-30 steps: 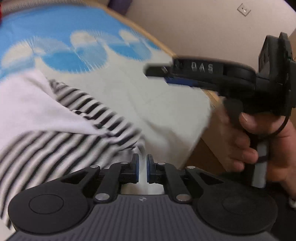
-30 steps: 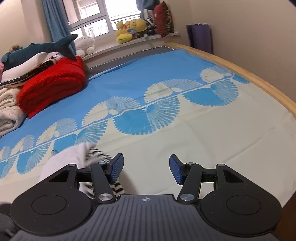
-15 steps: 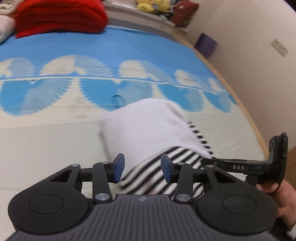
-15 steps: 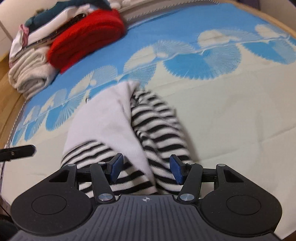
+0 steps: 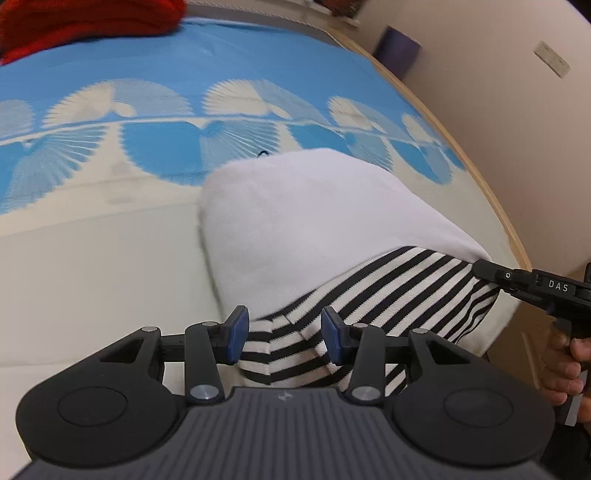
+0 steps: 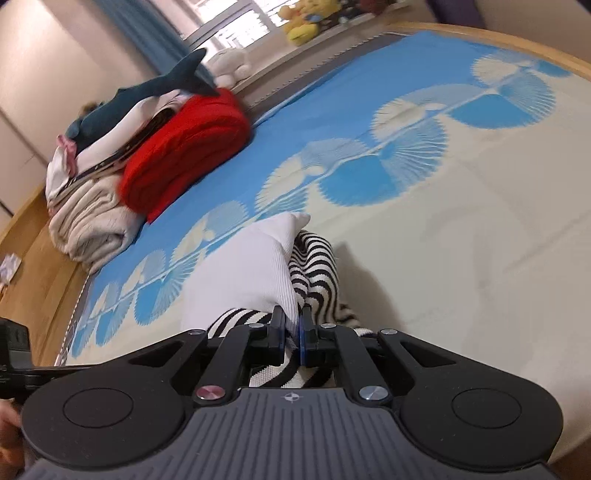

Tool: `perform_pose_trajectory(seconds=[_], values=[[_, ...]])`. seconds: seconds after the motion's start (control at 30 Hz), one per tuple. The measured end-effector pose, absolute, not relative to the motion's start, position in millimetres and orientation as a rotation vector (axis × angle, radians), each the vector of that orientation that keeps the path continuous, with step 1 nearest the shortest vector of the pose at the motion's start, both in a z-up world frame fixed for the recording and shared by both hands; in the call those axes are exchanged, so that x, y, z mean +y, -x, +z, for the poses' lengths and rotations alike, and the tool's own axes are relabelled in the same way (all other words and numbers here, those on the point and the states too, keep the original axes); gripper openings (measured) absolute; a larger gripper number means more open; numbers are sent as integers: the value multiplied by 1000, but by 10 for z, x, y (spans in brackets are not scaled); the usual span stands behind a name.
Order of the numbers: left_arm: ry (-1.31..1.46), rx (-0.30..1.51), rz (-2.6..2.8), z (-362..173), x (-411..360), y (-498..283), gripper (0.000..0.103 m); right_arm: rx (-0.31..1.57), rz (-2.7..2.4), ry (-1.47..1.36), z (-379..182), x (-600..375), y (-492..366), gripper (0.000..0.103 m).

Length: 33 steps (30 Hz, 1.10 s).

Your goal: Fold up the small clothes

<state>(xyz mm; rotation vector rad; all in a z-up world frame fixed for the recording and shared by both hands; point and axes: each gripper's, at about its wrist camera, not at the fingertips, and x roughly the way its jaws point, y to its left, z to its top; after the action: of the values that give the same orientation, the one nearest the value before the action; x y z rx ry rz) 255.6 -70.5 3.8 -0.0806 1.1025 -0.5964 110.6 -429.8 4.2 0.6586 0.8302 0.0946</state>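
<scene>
lies on the bed [image 5: 92, 266], near its front edge: a small garment [image 5: 306, 221], white on top, black-and-white striped along the near hem. sits on the cream part of the sheet [image 6: 480, 221], just short of the blue fan pattern.

left gripper [image 5: 283, 334]: jaws spread, blue pads either side of a striped fold at the hem, not closed on it; cannot tell whether the pads touch the cloth.

right gripper [image 6: 292, 330]: jaws pressed nearly together, pinching a ridge of the garment [image 6: 255, 273] where white meets stripe. in the left view, reaches in from the right edge with its tip at the striped corner [image 5: 495, 275], a hand [image 5: 565, 365] wrapped round the handle below.

in the right view, runs away from the jaws as a white wedge with striped cloth bunched along its right side.

farther back on the bed, well apart from the garment: a red blanket [image 6: 184, 151] beside a pile of folded cream cloth [image 6: 88, 225], a plush shark [image 6: 147, 96] on top. yellow soft toys [image 6: 306, 20] on the sill by the window.
</scene>
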Motion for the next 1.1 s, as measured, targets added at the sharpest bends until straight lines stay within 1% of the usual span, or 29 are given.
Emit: perform_pose_trajectory(seconds=[0.1, 0.2, 0.27, 0.3, 0.4, 0.53, 0.6, 0.63, 0.7, 0.8, 0.9, 0.97, 1.03, 1.1], values=[[24, 1129, -643, -72, -974, -2507, 49, 883, 71, -663, -76, -4432, -1023, 6], [-98, 1172, -650, -259, -1209, -2457, 54, 1008, 51, -631, -308, -4421, -1085, 6], [-178, 1193, -624, -393, -1300, -2440, 65, 1126, 28, -570, -509, -4348, -1186, 6], [-200, 1201, -617, -443, -1321, -2437, 67, 1177, 21, -542, -604, -4306, -1247, 6], [-186, 1209, -630, -443, -1285, -2475, 68, 1247, 23, -470, -753, -4184, -1414, 6], [-146, 1193, -728, -275, -1176, -2409, 67, 1278, 12, -458, -798, -4130, -1512, 6], [-252, 1221, -780, -356, -1251, -2293, 67, 1284, 18, -441, -799, -4113, -1521, 6], [-363, 1226, -773, -478, -1318, -2218, 68, 1288, 21, -429, -805, -4109, -1518, 6], [-480, 1236, -752, -652, -1391, -2145, 71, 1295, 21, -411, -839, -4097, -1529, 6], [-451, 1257, -747, -651, -1378, -2197, 71, 1287, 14, -401, -828, -4080, -1516, 6], [-392, 1270, -756, -520, -1286, -2287, 71, 1238, 7, -433, -719, -4118, -1460, 8], [-295, 1249, -759, -371, -1149, -2401, 71, 1148, -6, -474, -566, -4185, -1401, 18], [-148, 1229, -720, -255, -965, -2584, 71, 1033, -19, -513, -399, -4260, -1346, 20], [-57, 1219, -646, -229, -821, -2700, 71, 922, -15, -556, -271, -4314, -1342, 23]])
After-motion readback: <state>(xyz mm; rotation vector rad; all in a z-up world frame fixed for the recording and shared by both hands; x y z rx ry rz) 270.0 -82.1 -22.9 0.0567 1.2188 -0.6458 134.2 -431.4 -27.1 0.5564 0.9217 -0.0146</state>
